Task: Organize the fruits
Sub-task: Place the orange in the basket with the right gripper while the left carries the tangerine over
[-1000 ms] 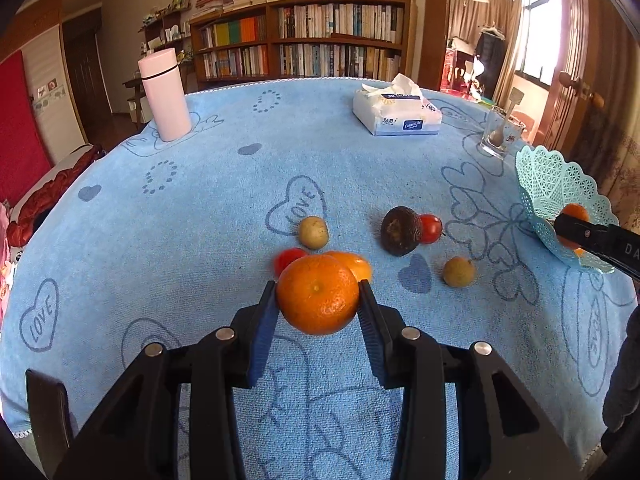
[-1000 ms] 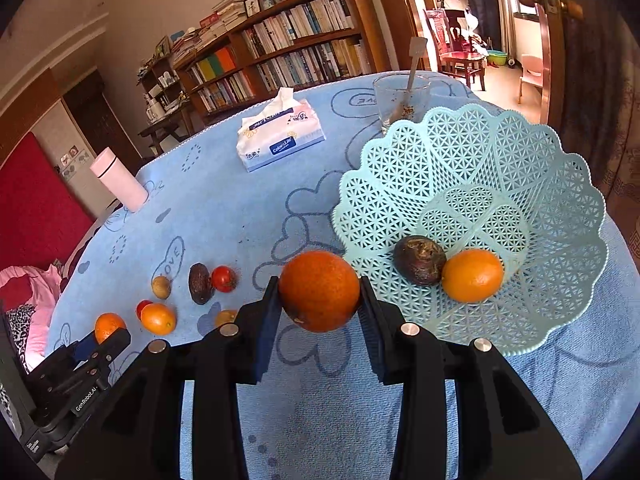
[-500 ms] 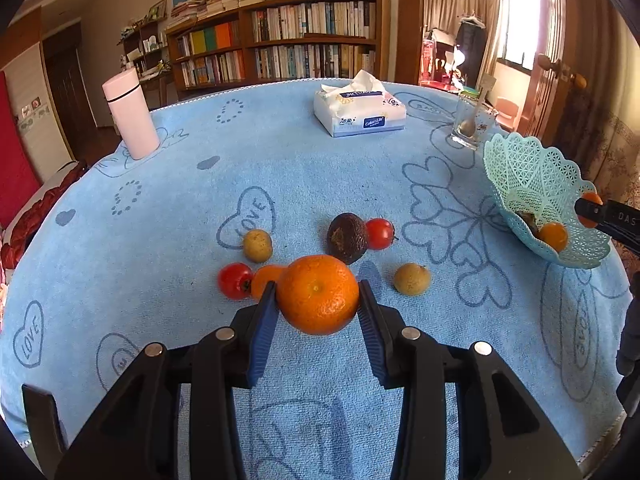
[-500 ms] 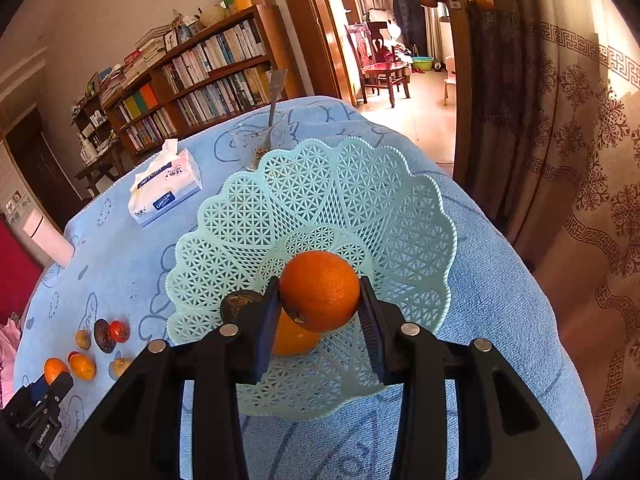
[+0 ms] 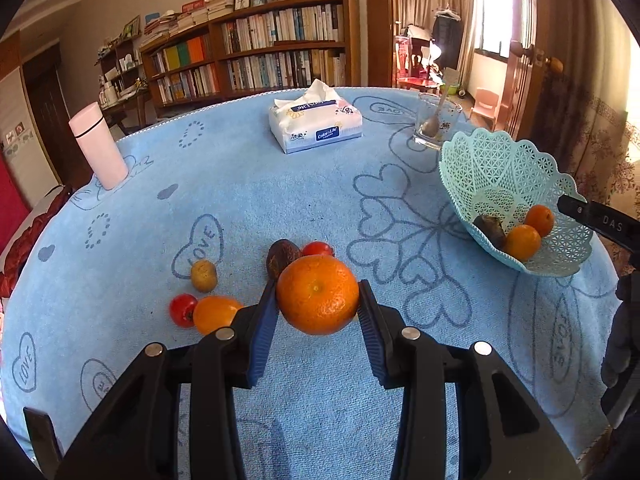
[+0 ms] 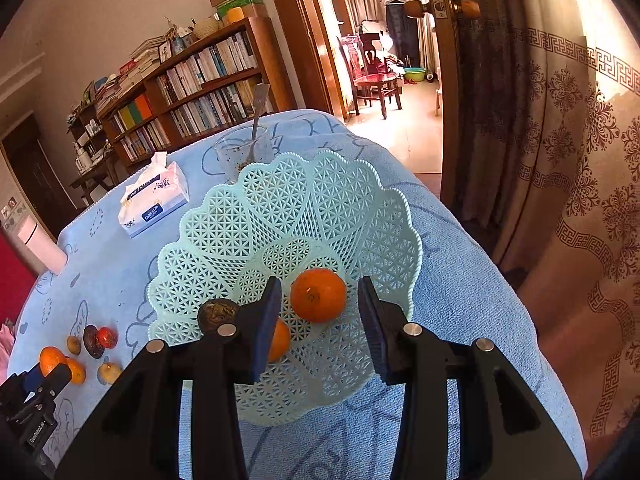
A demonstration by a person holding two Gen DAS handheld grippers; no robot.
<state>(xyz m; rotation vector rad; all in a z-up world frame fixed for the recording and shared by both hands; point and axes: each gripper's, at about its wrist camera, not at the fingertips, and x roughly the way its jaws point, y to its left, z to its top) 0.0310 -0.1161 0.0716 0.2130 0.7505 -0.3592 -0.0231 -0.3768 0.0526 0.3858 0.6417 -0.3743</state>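
Note:
My left gripper point(image 5: 318, 300) is shut on a large orange point(image 5: 318, 294), held above the blue tablecloth point(image 5: 248, 200). Behind it lie loose fruits: a dark fruit point(image 5: 282, 258), two tomatoes point(image 5: 318, 248), a brown fruit point(image 5: 204, 276) and a small orange point(image 5: 216, 314). The mint lattice basket point(image 5: 492, 168) stands at the right. My right gripper point(image 6: 319, 292) hovers over the basket point(image 6: 280, 200), open. An orange point(image 6: 318, 295) lies in the basket between its fingers, clear of both pads. A dark fruit point(image 6: 218, 312) and a second orange point(image 6: 278, 340) lie beside it.
A tissue pack point(image 5: 316, 126) and a glass with a spoon point(image 5: 434, 126) stand at the back of the round table, and a pink bottle point(image 5: 98, 146) at the far left. The table's edge drops off just right of the basket, by a patterned curtain point(image 6: 580, 200).
My right gripper swung over the basket and let go of its orange, which now rests inside. My left gripper carried its orange to the right, nearer the basket.

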